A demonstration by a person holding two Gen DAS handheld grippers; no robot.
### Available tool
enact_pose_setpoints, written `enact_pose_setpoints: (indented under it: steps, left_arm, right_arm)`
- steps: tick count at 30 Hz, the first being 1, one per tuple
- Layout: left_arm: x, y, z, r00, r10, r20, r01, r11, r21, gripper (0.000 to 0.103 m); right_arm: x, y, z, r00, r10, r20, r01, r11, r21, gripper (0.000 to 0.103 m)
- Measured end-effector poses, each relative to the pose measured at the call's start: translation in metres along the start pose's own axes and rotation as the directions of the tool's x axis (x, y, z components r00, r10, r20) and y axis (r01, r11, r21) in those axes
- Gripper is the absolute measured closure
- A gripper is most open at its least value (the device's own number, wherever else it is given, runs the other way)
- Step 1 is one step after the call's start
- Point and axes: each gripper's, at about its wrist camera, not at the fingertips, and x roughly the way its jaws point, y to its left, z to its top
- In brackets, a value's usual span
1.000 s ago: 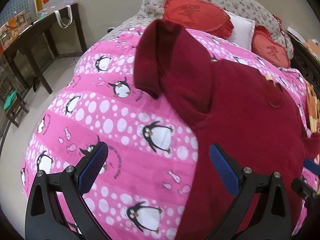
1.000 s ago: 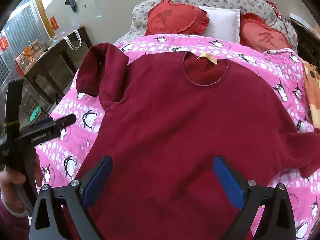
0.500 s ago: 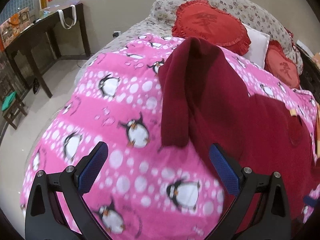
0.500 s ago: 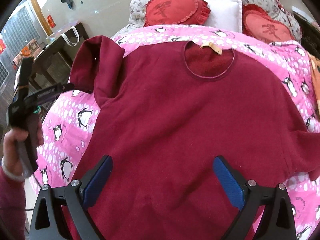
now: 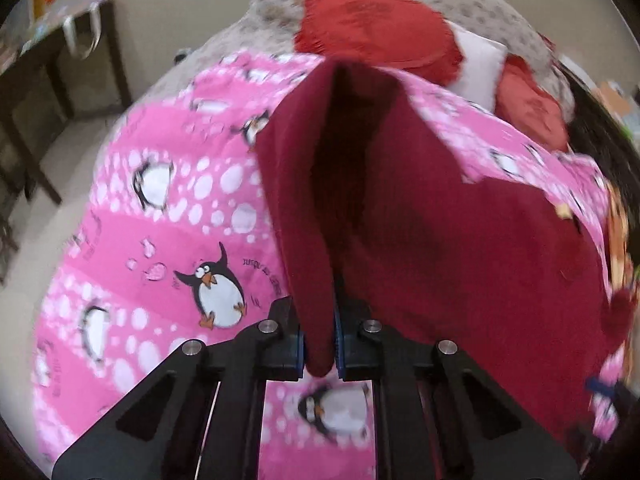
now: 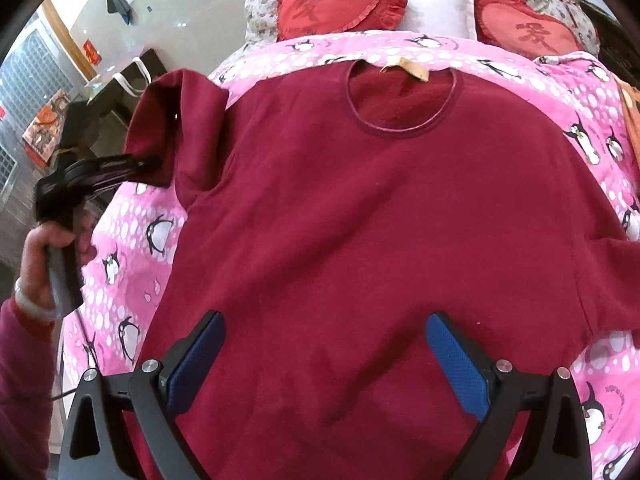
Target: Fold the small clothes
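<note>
- Right gripper (image 6: 322, 360), jaws spread and empty, hovers over the hem of one maroon sweater (image 6: 380, 220) lying flat, neckline up, on the penguin-print bed cover (image 6: 132, 264).
- Left gripper (image 5: 319, 344), jaws pinching the sleeve cuff (image 5: 316, 280), holds that sleeve raised at the sweater's left side.
- Likely best: carry the cuff across the chest in a low arc, keeping the sleeve flat and untwisted.
- Beyond: two red heart cushions (image 6: 336, 4) flank one white pillow (image 6: 436, 4).
</note>
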Motion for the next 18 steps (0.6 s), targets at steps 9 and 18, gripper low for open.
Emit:
enact_pose_setpoints:
  steps: [9, 18]
  left_arm:
    - [-0.086, -0.069, -0.022, 0.98, -0.198, 0.006, 0.195, 0.969, 0.155, 0.094]
    - [-0.087, -0.193, -0.054, 0.905, -0.412, -0.104, 0.425, 0.866, 0.263, 0.094]
  right_arm:
    - [-0.022, -0.03, -0.004, 0.999, 0.018, 0.045, -0.022, 0.996, 0.091, 0.003]
    - [-0.061, -0.079, -0.008, 0.992, -0.042, 0.117, 0.017, 0.979, 0.203, 0.003]
